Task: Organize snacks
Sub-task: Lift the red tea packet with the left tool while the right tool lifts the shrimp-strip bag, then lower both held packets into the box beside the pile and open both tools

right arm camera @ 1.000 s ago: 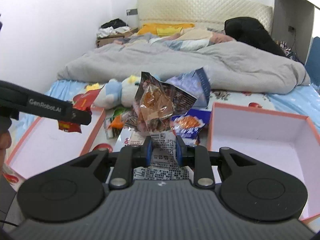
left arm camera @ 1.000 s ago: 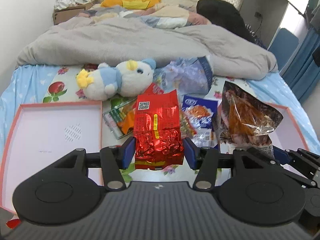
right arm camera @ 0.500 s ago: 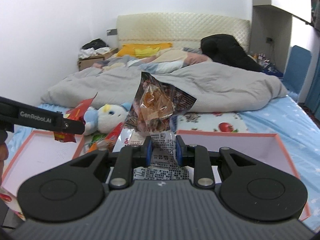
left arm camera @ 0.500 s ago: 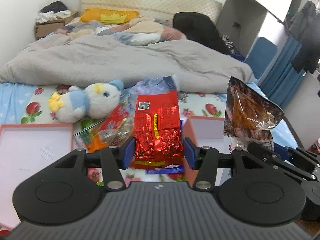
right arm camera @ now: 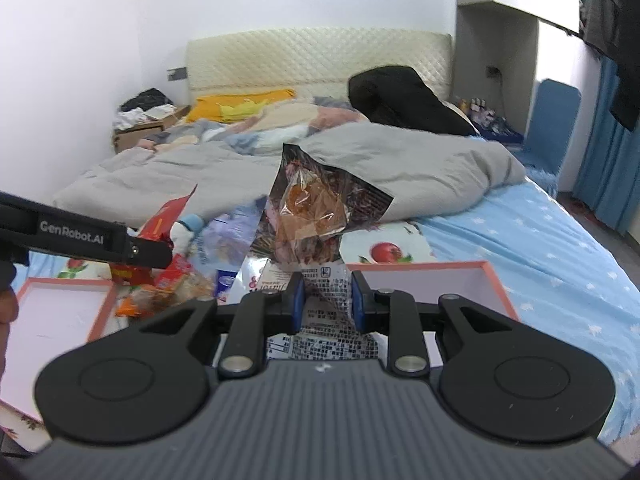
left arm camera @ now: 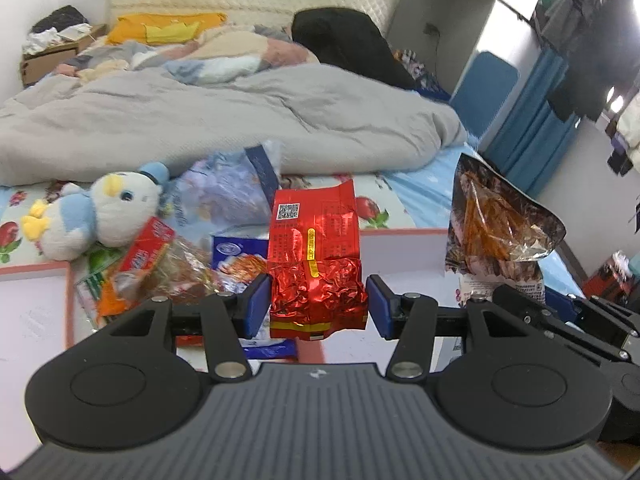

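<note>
My left gripper (left arm camera: 318, 304) is shut on a red foil packet (left arm camera: 314, 248), which stands upright between the blue pads. My right gripper (right arm camera: 326, 300) is shut on the printed lower end of a clear bag of orange-brown snacks (right arm camera: 316, 216). That bag (left arm camera: 496, 232) also shows at the right of the left wrist view. Both packets hang above the bed. A white box with a pink rim (right arm camera: 460, 280) lies just beyond the right gripper. In the left wrist view the same box (left arm camera: 400, 252) sits behind the red packet.
A second pink-rimmed box (left arm camera: 28, 304) lies at the left. Between the boxes is a pile of loose snack packets (left arm camera: 168, 264), a blue-white packet (left arm camera: 236, 256) and a plush toy (left arm camera: 96, 216). A grey duvet (left arm camera: 200, 120) covers the far bed.
Both grippers have moved to the right and slightly up with their packets. The left box has slid out towards the left edge, and the right box has come in under the packets.
</note>
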`<state>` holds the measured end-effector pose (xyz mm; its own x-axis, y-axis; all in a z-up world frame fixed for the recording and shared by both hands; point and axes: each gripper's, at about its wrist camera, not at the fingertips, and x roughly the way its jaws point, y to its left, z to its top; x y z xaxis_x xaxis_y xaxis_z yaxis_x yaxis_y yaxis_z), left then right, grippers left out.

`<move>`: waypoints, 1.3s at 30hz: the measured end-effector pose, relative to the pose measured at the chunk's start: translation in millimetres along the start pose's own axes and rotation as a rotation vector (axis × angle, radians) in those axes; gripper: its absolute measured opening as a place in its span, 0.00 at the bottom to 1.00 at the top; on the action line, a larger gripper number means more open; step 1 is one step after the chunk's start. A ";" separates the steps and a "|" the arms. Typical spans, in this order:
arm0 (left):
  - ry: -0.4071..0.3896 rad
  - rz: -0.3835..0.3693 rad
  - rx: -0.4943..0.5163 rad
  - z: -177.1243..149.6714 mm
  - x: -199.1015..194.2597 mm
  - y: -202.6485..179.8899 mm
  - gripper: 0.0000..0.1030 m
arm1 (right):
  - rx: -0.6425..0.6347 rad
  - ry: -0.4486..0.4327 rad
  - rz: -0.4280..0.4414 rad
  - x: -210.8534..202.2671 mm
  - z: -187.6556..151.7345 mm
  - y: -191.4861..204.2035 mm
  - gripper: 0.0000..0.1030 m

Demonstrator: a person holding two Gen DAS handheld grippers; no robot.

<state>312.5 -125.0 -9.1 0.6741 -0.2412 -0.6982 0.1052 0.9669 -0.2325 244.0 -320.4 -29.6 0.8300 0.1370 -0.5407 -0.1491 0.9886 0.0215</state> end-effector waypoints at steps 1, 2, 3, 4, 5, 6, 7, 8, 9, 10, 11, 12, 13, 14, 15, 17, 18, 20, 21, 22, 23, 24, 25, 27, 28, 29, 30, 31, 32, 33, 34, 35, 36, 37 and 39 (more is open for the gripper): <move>0.012 -0.003 0.004 -0.7 7.7 -3.7 0.56 | 0.006 0.015 -0.007 4.9 -2.2 -6.6 0.26; 0.027 -0.007 0.009 -1.2 16.2 -10.0 0.56 | 0.013 0.025 -0.010 8.6 -4.4 -11.1 0.26; 0.039 -0.010 0.014 -2.6 23.7 -13.9 0.56 | 0.022 0.034 -0.013 12.0 -6.8 -16.6 0.27; 0.051 -0.011 0.022 -3.3 32.1 -18.9 0.56 | 0.031 0.045 -0.015 16.2 -9.0 -21.9 0.27; 0.064 -0.012 0.028 -3.7 41.3 -23.3 0.56 | 0.040 0.056 -0.017 20.7 -11.2 -27.0 0.27; 0.076 -0.015 0.033 -4.2 49.7 -27.0 0.56 | 0.050 0.069 -0.019 25.5 -13.3 -32.5 0.27; 0.090 -0.019 0.038 -4.7 58.7 -30.2 0.56 | 0.059 0.083 -0.019 31.1 -15.8 -37.4 0.27; 0.103 -0.022 0.044 -4.8 67.8 -34.0 0.56 | 0.063 0.096 -0.021 36.3 -18.7 -41.7 0.27; 0.115 -0.023 0.050 -5.1 75.9 -36.3 0.56 | 0.068 0.109 -0.023 41.8 -22.0 -45.9 0.27; 0.128 -0.024 0.054 -5.4 84.5 -39.9 0.56 | 0.075 0.125 -0.025 48.2 -25.5 -50.6 0.27; 0.146 -0.025 0.058 -6.0 95.3 -44.2 0.56 | 0.082 0.139 -0.026 53.4 -28.8 -55.4 0.27; 0.159 -0.023 0.063 -6.6 103.3 -47.1 0.56 | 0.089 0.152 -0.027 57.3 -32.0 -59.4 0.27; 0.173 -0.017 0.070 -7.3 111.7 -50.8 0.56 | 0.096 0.168 -0.028 64.0 -35.7 -63.9 0.27; 0.185 -0.011 0.078 -8.2 120.3 -53.9 0.56 | 0.100 0.180 -0.028 69.1 -38.9 -67.5 0.27; 0.198 -0.008 0.083 -9.3 129.3 -56.5 0.56 | 0.103 0.192 -0.027 74.2 -41.4 -72.0 0.27; 0.227 -0.008 0.086 -11.7 146.0 -60.0 0.56 | 0.114 0.219 -0.029 85.6 -48.5 -79.7 0.27; 0.239 -0.007 0.089 -12.9 153.6 -60.6 0.56 | 0.120 0.231 -0.029 89.8 -51.8 -82.9 0.27; 0.261 0.000 0.105 -14.3 168.1 -65.0 0.56 | 0.138 0.259 -0.027 100.2 -58.3 -91.5 0.27; 0.271 0.003 0.108 -14.7 174.8 -66.7 0.56 | 0.145 0.273 -0.027 105.2 -60.9 -94.3 0.28; 0.278 0.002 0.109 -14.6 180.8 -67.8 0.56 | 0.151 0.285 -0.026 109.8 -63.3 -96.7 0.28; 0.285 -0.001 0.109 -14.7 186.8 -68.9 0.56 | 0.153 0.293 -0.025 113.7 -65.8 -98.8 0.28; 0.290 0.001 0.108 -14.8 190.5 -69.6 0.56 | 0.153 0.300 -0.026 116.7 -68.6 -101.1 0.29; 0.295 0.004 0.107 -15.1 194.7 -70.2 0.56 | 0.155 0.307 -0.029 119.7 -70.5 -102.4 0.29; 0.306 -0.002 0.103 -16.2 201.2 -71.1 0.57 | 0.162 0.321 -0.029 124.3 -73.7 -104.7 0.30; 0.311 -0.006 0.105 -16.7 202.9 -72.3 0.57 | 0.164 0.329 -0.027 126.0 -75.5 -105.1 0.31; 0.314 -0.005 0.110 -17.7 203.6 -73.4 0.57 | 0.167 0.332 -0.027 127.1 -75.9 -105.3 0.31; 0.316 -0.001 0.116 -18.7 203.7 -74.6 0.57 | 0.171 0.339 -0.035 128.0 -77.1 -105.6 0.37; 0.315 0.003 0.121 -19.4 203.0 -75.3 0.58 | 0.176 0.341 -0.040 128.7 -76.9 -106.5 0.47; 0.313 0.004 0.124 -19.8 201.5 -75.8 0.60 | 0.179 0.339 -0.042 128.1 -76.5 -106.7 0.51; 0.310 0.004 0.124 -19.9 199.1 -76.0 0.64 | 0.181 0.335 -0.039 127.4 -75.8 -107.4 0.54; 0.305 0.005 0.123 -19.7 195.9 -76.0 0.66 | 0.184 0.331 -0.035 124.4 -75.3 -106.4 0.54; 0.299 0.005 0.122 -19.1 192.1 -75.6 0.66 | 0.186 0.327 -0.033 122.4 -74.4 -107.0 0.54; 0.292 0.005 0.121 -18.2 187.6 -75.4 0.66 | 0.187 0.323 -0.032 119.7 -73.1 -106.4 0.54; 0.283 0.004 0.120 -17.3 182.3 -75.7 0.66 | 0.185 0.315 -0.032 116.4 -71.1 -105.0 0.54; 0.261 0.001 0.117 -14.1 169.6 -75.1 0.66 | 0.179 0.294 -0.031 107.6 -66.2 -102.4 0.54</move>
<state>408.6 -239.7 -119.7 0.4650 -0.2387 -0.8525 0.1986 0.9666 -0.1623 313.0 -411.0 -145.6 0.6385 0.1080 -0.7620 -0.0078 0.9910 0.1340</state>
